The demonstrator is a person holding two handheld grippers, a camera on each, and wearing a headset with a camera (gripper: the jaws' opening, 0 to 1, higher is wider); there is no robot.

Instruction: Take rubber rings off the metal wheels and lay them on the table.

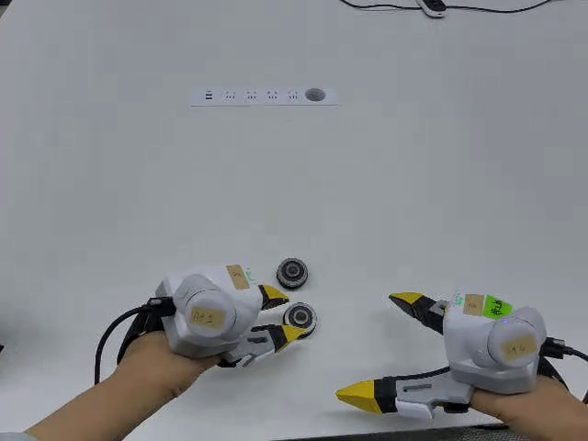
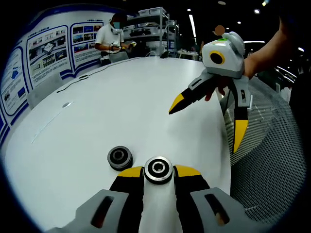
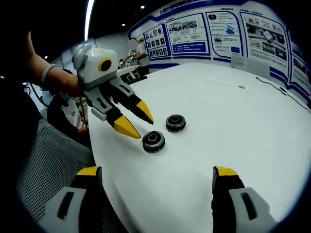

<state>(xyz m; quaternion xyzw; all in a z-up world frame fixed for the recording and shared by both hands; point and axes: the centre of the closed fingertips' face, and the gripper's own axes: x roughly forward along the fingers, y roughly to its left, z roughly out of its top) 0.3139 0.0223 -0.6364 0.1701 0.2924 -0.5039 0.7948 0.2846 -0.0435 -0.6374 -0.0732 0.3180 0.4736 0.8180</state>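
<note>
Two small metal wheels with dark rubber rings lie flat on the white table. The nearer wheel sits at the mouth of my left gripper, whose yellow tips flank it with a gap; the jaws are open. The second wheel rests just beyond, free. My right gripper hovers to the right near the table's front edge, spread wide open and holding nothing.
A white power strip lies at the back centre, with cables at the far edge. The table's front edge runs just below both hands. A mesh chair stands beside the table, and a person stands far behind.
</note>
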